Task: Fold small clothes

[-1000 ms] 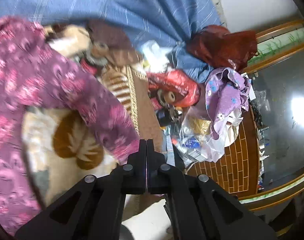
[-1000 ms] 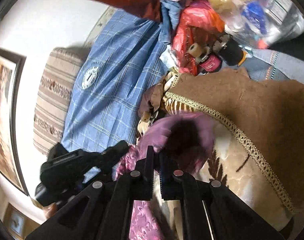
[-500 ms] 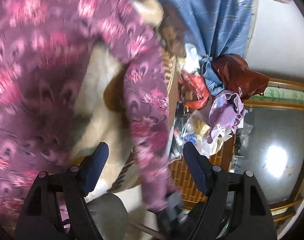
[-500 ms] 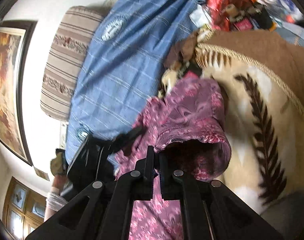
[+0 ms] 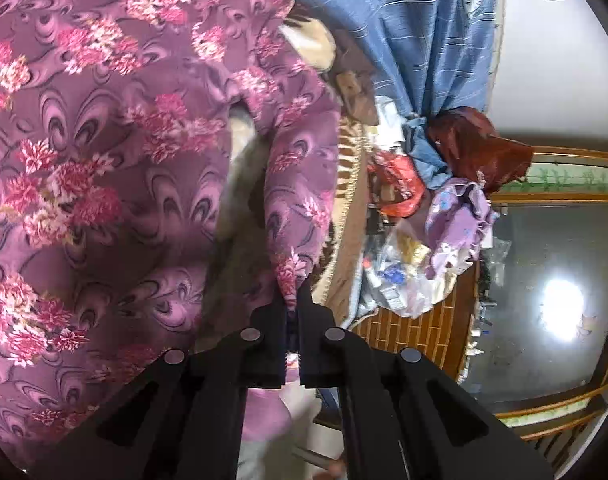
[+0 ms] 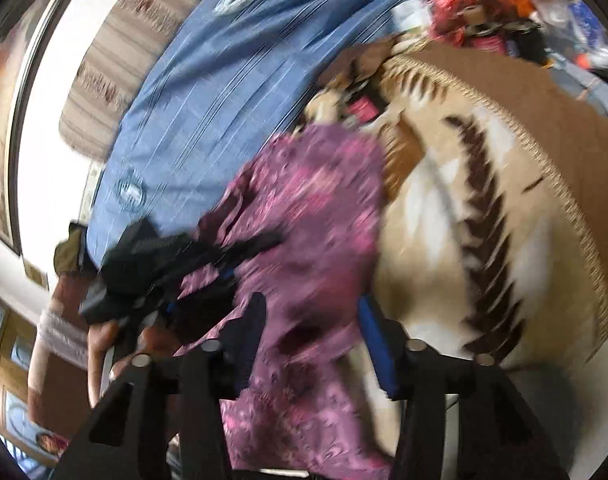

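in the left wrist view, the left gripper (image 5: 292,300) had its fingers pressed together on a narrow hanging strip of the purple flowered garment (image 5: 96,152), probably a sleeve or edge. the rest of the garment spread loose and uncreased across the left of the picture, over the tan blanket (image 5: 240,184). behind lay a blue checked sheet (image 5: 403,40) and a heap of other clothes (image 5: 459,184) that looked untouched.

in the right wrist view, which was blurred, the right gripper (image 6: 309,332) had its fingers spread wide with the garment (image 6: 311,216) lying between and beyond them; no hold on the cloth was evident. the garment sat bunched on the blanket (image 6: 483,200), beside the sheet (image 6: 232,64). the left gripper (image 6: 208,256) showed at the garment's left edge, its grip unreadable there.

assessment: no finished fold was visible. the garment appeared only lifted and partly spread. judged early in the task; laying flat, folding and the remaining heap were all outstanding.
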A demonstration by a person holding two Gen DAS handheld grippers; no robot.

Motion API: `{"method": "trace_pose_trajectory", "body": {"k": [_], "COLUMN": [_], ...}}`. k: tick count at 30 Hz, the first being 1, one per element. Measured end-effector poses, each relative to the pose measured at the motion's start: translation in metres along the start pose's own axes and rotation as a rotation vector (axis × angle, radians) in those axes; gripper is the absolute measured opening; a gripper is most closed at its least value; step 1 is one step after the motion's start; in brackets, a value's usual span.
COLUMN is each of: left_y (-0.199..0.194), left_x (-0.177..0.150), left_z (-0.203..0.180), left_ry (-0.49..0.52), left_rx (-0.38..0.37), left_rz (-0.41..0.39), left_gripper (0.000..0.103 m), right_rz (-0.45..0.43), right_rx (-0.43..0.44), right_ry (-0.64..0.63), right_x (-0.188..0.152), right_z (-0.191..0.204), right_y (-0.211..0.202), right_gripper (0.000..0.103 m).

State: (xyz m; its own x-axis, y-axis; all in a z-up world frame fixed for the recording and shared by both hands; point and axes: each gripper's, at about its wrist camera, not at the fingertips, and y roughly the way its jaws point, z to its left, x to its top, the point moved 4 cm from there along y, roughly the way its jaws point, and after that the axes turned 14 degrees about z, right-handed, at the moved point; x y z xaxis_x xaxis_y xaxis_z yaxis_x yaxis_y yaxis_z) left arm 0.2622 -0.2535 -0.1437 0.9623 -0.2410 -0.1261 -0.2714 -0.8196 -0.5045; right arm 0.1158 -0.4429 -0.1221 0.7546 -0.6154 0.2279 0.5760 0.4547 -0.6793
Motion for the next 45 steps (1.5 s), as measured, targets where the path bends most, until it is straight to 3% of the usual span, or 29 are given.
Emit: {"method": "trace_pose_trajectory", "body": {"k": [2,5,6,8,10,13,15,19,23,26,28,30,32,35,36,39,42,45], "left_y": [-0.002,-0.011,-0.015,-0.036,-0.062,-0.107,-0.140,-0.163,-0.154,-0.150,-0.145,-0.134,-0.123,-0.125,-0.128,-0.134,-0.136,-0.157], "left_x": [0.002,0.004,0.004,0.001,-0.007,-0.029,-0.045,-0.058,-0.054,-0.051,-0.052,-0.054,-0.057,-0.062,-0.061,-0.062,-0.061,-0.068], "left_z": [-0.001,-0.002,-0.003,-0.010,-0.019,-0.022,-0.004,0.070,0.146,0.159,0.150,0.143,0.145,0.156,0.157,0.155,0.162,0.157], "left_ry": [-0.006,-0.021,-0.025,-0.022,0.009,0.065,0.071,0.017,-0.046,-0.009,0.074,0.150,0.202,0.173,0.173,0.182,0.160,0.174], "left_rx": [-0.038,-0.105,-0.112,-0.165,-0.184,-0.184,-0.156,0.015,0.218,0.206,0.197,0.233,0.273,0.203,0.197,0.168,0.159,0.118], "left_rz": [0.015,0.042,0.047,0.048,0.031,-0.013,-0.065,-0.137,-0.137,-0.147,-0.157,-0.144,-0.118,-0.129,-0.125,-0.129,-0.122,-0.172], "left_gripper": [0.001,0.001,0.001,0.001,0.001,0.001,0.001,0.002,0.007,0.024,0.035,0.047,0.047,0.044,0.034,0.020,0.006,0.005], "right_rz": [0.084,0.208,0.210,0.232,0.210,0.214,0.245,0.348,0.363,0.305,0.268,0.230,0.215,0.241,0.256,0.284,0.298,0.297], "right_rx": [-0.025,0.158,0.226,0.264,0.258,0.218,0.209,0.099,0.003,-0.060,-0.090,-0.160,-0.240,-0.327,-0.349,-0.468,-0.565,-0.661], "right_ry": [0.063,0.146,0.169,0.176,0.083,-0.058,-0.142,-0.251,-0.278,-0.319,-0.347,-0.375,-0.386,-0.370,-0.352,-0.292,-0.312,-0.322], "right_x": [0.020,0.038,0.042,0.043,0.041,0.022,0.004,-0.034,-0.035,-0.010,0.016,0.057,0.097,0.151,0.164,0.204,0.218,0.220], "right_z": [-0.016,-0.025,-0.025,-0.015,0.014,0.067,0.098,0.126,0.132,0.150,0.164,0.179,0.189,0.202,0.200,0.188,0.181,0.174], "right_y": [0.029,0.079,0.088,0.090,0.078,0.068,0.072,0.104,0.114,0.109,0.112,0.123,0.143,0.183,0.196,0.242,0.271,0.282], "right_gripper": [0.052,0.049,0.047,0.038,0.018,0.011,0.014,0.017,0.026,0.038,0.050,0.051,0.052,0.051,0.051,0.047,0.041,0.005]}}
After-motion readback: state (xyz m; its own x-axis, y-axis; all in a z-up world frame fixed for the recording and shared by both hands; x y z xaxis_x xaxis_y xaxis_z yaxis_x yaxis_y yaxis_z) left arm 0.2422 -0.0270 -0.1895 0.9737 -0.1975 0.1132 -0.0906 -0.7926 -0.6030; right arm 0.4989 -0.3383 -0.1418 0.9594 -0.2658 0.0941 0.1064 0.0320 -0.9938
